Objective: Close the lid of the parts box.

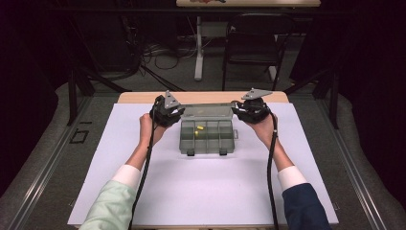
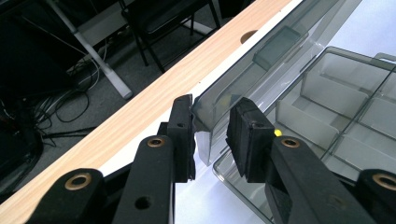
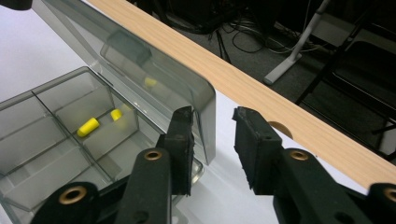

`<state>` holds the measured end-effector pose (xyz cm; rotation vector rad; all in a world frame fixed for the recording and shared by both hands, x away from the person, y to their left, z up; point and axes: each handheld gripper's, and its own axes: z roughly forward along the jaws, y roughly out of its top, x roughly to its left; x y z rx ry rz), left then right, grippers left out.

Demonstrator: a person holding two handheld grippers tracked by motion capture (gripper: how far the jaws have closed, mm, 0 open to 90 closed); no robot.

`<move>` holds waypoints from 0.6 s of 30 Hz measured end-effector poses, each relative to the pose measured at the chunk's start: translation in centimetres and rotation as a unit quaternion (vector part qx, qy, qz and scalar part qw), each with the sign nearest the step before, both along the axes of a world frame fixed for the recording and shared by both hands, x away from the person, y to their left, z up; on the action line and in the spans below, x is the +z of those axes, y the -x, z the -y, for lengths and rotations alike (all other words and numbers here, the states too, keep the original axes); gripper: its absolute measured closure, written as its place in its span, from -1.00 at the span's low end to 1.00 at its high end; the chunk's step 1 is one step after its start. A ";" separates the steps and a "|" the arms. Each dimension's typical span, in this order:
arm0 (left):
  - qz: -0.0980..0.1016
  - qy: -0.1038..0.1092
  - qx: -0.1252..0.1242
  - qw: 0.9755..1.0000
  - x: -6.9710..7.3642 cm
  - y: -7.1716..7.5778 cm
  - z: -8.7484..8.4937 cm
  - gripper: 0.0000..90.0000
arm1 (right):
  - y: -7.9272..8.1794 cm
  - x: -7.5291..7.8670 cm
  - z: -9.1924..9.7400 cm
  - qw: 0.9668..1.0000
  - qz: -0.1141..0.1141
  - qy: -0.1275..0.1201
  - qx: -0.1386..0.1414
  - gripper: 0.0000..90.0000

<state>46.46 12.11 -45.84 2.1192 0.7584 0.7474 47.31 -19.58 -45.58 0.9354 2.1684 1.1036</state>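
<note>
A smoky grey compartment box (image 1: 184, 143) sits mid-table, its lid (image 1: 206, 111) standing open at the back. Two yellow pieces (image 1: 200, 128) lie in one compartment; in the right gripper view they are a longer piece (image 3: 88, 127) and a shorter piece (image 3: 116, 114). My left gripper (image 1: 181, 112) is at the lid's left corner. In its own view the left gripper (image 2: 211, 130) straddles the lid (image 2: 280, 42) corner, one pad touching it, a gap to the other pad. My right gripper (image 3: 214, 149) stands open around the lid's (image 3: 140, 60) right corner, the far pad well clear.
The box rests on a white mat (image 1: 206, 191) over a wooden tabletop (image 1: 143, 97) with a cable hole (image 3: 280, 128) in the wood. Beyond the far edge are a black chair (image 1: 251, 43), a white table leg (image 1: 198, 48) and loose floor cables.
</note>
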 end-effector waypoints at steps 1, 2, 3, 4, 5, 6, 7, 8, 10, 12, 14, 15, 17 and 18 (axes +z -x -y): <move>-0.001 -0.001 -0.001 1.000 0.0 0.0 0.0 0.57 | -0.1 0.1 -0.1 1.000 0.000 0.002 0.000 0.54; -0.001 -0.001 -0.002 1.000 0.0 0.0 0.0 0.57 | -0.2 0.2 -0.3 1.000 0.000 0.000 0.001 0.56; -0.001 0.000 -0.002 1.000 0.0 0.0 -0.1 0.57 | -0.2 0.3 -0.5 1.000 0.001 0.000 0.004 0.58; -0.001 -0.001 -0.003 1.000 0.0 0.0 -0.1 0.58 | -0.2 0.3 -0.6 1.000 0.002 0.004 0.007 0.62; -0.002 0.000 -0.003 1.000 0.0 -0.1 -0.1 0.58 | -0.2 0.4 -0.8 1.000 0.005 0.007 0.007 0.61; -0.003 0.002 -0.004 1.000 0.0 -0.1 -0.2 0.58 | -0.1 0.4 -0.9 1.000 0.007 0.010 0.007 0.61; -0.006 0.005 -0.006 1.000 0.0 -0.1 -0.2 0.58 | -0.1 0.4 -0.9 1.000 0.006 0.011 0.008 0.61; -0.008 0.007 -0.007 1.000 0.0 -0.1 -0.3 0.58 | -0.1 0.4 -0.9 1.000 0.004 0.009 0.009 0.61; -0.010 0.011 -0.009 1.000 0.0 0.0 -0.3 0.59 | 0.0 0.4 -0.8 1.000 0.003 0.007 0.008 0.62; -0.011 0.011 -0.011 1.000 0.0 0.0 -0.4 0.58 | 0.2 0.3 -0.8 1.000 0.005 0.009 0.008 0.63; -0.009 0.009 -0.011 1.000 -0.1 0.2 -0.3 0.58 | 0.5 0.3 -0.8 1.000 0.006 0.014 0.011 0.64; -0.009 0.008 -0.011 1.000 -0.1 0.3 -0.3 0.57 | 0.6 0.3 -0.8 1.000 0.008 0.017 0.012 0.64; -0.007 0.004 -0.014 1.000 -0.2 0.4 -0.2 0.57 | 0.9 0.2 -0.8 1.000 0.010 0.021 0.014 0.65; -0.006 0.002 -0.014 1.000 -0.3 0.6 -0.2 0.56 | 1.0 0.1 -0.8 1.000 0.010 0.021 0.014 0.64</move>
